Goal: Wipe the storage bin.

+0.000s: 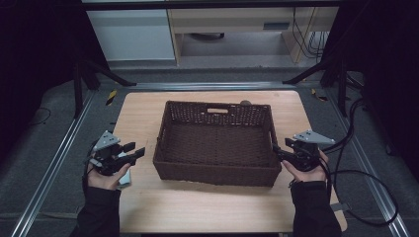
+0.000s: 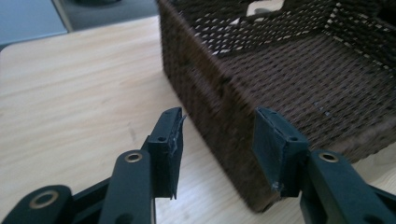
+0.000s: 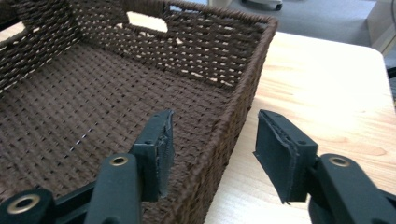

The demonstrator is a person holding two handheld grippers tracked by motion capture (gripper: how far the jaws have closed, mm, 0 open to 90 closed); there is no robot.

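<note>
basket (image 1: 217, 170) | dark brown wicker, rect, empty | upright, mid table (image 1: 148, 207)

we see a light wooden table (image 1: 207, 207) with rounded corners, standing on grey carpet (image 1: 44, 163). metal rails (image 1: 59, 148) run along the floor on either side of it. behind the table stands a pale cabinet (image 1: 131, 32), next to a beige desk (image 1: 237, 19) with cables (image 1: 309, 34) hanging by its leg. a small pale flat object (image 1: 125, 178), perhaps a card, lies near the table's left edge.
</note>
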